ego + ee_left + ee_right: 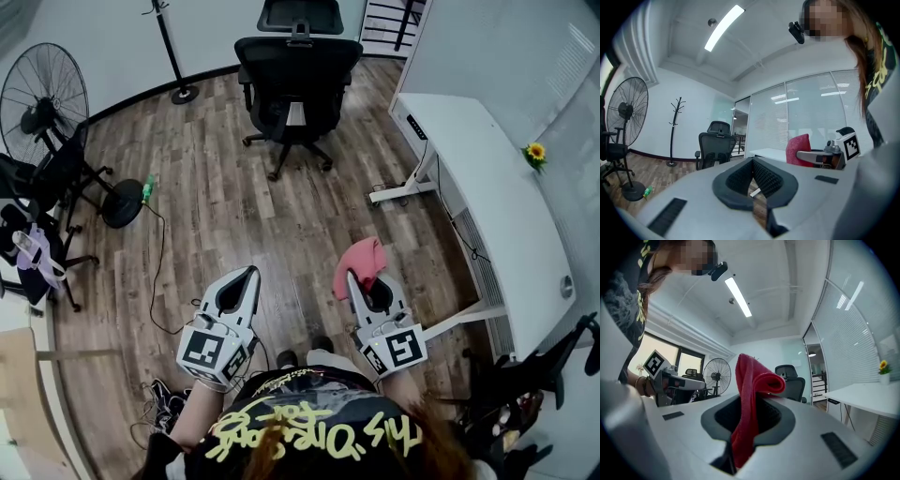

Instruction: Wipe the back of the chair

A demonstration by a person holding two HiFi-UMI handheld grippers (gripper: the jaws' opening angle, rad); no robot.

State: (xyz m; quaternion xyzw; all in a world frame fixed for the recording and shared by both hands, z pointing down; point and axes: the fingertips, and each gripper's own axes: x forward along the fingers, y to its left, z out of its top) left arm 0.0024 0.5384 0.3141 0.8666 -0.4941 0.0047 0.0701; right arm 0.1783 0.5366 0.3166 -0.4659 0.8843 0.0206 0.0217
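Observation:
A black mesh office chair [296,75] stands far ahead on the wood floor, its back turned toward me; the left gripper view shows the chair [716,145] small and distant. My right gripper [357,275] is shut on a red cloth [360,263], which stands up folded between its jaws as the cloth [749,399] in the right gripper view. My left gripper [252,272] is shut with nothing in it. Both grippers are held close to my body, well short of the chair.
A white desk [497,197] with a small sunflower [535,152] runs along the right. A standing fan [42,103] and another black chair [56,178] are at the left, a coat stand [173,56] at the back. A cable [157,253] trails across the floor.

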